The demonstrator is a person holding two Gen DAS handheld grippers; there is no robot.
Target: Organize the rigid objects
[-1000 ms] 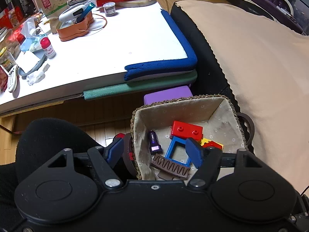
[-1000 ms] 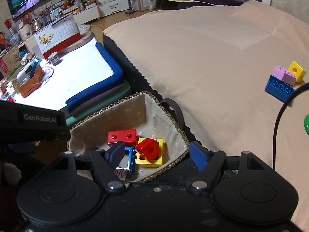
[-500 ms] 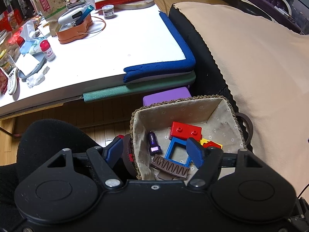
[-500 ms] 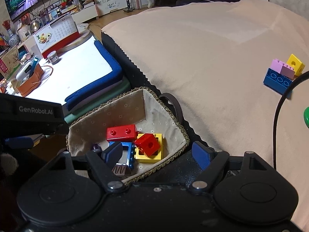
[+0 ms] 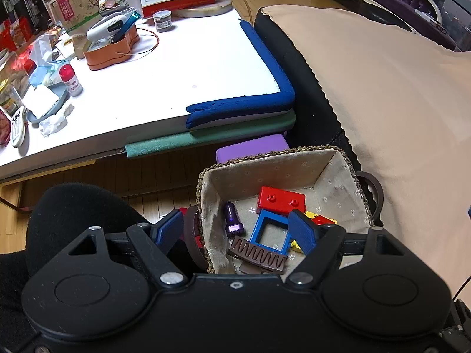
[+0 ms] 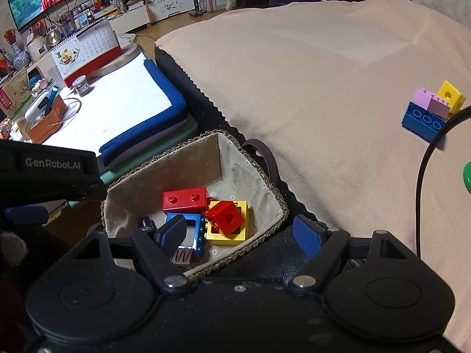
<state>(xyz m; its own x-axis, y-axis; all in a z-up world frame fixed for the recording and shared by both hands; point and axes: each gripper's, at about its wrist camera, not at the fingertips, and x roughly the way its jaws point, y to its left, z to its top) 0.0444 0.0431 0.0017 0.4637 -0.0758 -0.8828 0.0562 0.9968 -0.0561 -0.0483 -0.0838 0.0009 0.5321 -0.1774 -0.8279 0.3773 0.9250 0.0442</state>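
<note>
The basket [image 5: 347, 164] sits just beyond both tools, holding 5 toys. The left gripper [image 5: 235, 231] hovers over its near-left rim, jaws opening, nothing between them. The right gripper [image 6: 240, 234] hangs spread and empty over its near-right corner. 3 blocks [image 6: 432, 111] lie far right on the beige cloth [image 6: 323, 73].

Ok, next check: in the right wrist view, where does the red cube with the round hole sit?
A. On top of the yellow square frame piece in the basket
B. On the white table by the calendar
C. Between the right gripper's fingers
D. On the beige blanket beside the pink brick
A: the red cube rests tilted on the yellow frame piece inside the lined woven basket.
</note>
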